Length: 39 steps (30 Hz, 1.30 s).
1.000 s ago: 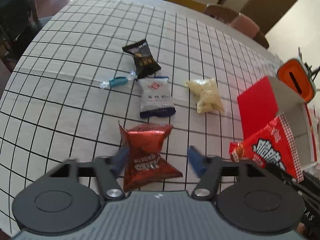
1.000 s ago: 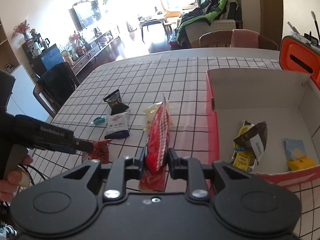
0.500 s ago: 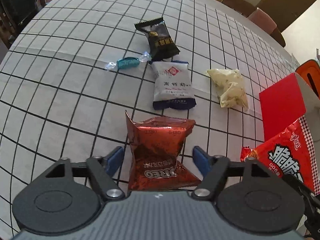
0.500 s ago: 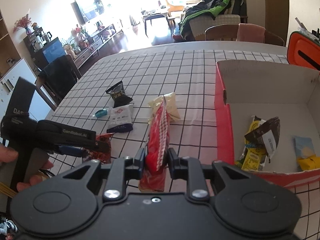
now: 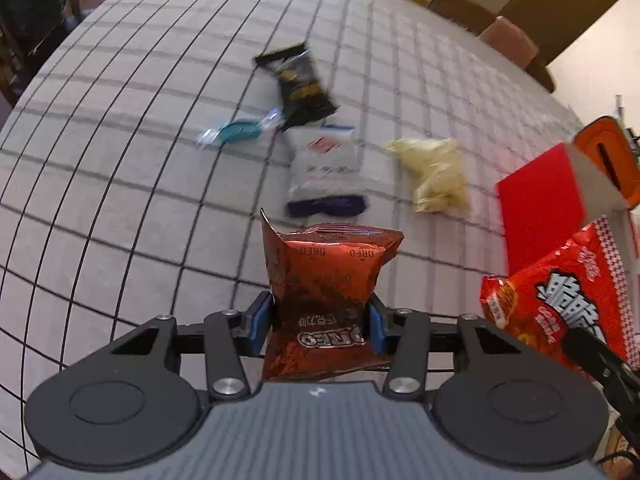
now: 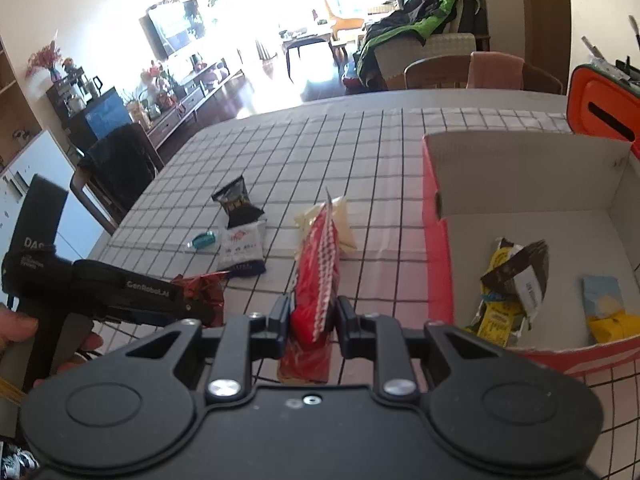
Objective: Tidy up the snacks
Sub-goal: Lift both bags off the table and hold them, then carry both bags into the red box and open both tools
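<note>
A person stands at a checked table (image 5: 120,128), sorting snacks into a red box (image 6: 440,240); the left gripper (image 5: 318,322) is closing, its blue pads touching a shiny red cookie packet (image 5: 324,272); the right gripper (image 6: 312,320) is clamped on a red snack bag (image 6: 320,260) beside the box; both seem mid-pickup; next, carry them over the box wall and let go.
</note>
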Motion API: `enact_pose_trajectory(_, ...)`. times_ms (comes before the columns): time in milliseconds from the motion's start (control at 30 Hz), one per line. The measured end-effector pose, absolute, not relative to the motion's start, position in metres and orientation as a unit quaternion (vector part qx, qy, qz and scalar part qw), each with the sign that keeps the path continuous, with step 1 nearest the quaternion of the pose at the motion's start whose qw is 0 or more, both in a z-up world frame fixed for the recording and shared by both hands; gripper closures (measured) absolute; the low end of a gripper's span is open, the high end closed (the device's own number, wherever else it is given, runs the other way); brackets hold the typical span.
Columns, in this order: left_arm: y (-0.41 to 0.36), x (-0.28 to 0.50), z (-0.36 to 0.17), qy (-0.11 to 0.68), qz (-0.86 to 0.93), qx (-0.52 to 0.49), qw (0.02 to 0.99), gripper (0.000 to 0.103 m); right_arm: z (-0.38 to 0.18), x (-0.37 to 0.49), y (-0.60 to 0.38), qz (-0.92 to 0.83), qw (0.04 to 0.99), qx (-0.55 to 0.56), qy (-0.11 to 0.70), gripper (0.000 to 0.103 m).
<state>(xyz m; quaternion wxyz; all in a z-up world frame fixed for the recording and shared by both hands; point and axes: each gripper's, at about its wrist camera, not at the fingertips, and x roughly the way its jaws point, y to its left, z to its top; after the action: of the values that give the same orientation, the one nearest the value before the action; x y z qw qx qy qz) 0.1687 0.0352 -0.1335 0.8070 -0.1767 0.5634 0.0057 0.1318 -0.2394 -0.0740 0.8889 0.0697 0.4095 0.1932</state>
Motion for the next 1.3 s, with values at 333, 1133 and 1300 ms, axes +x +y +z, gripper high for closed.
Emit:
enact_pose_trajectory(333, -0.014, 0.197, -0.059, 0.507, -0.069, -0.154, 0.845, 0.056, -0.035, 0.147, -0.286, 0.163, 0.916, 0.095, 0.355, 0.082)
enact_pose_trajectory(1133, -0.225, 0.27, -0.064, 0.527, -0.183, -0.013, 0.83, 0.056, -0.076, 0.187, -0.445, 0.001, 0.92, 0.145, 0.365, 0.082)
enact_pose_trajectory(1300, -0.248, 0.282, -0.082, 0.543, -0.186, 0.008, 0.819, 0.057, -0.101, 0.2, -0.459, 0.002, 0.904, 0.166, 0.393, 0.082)
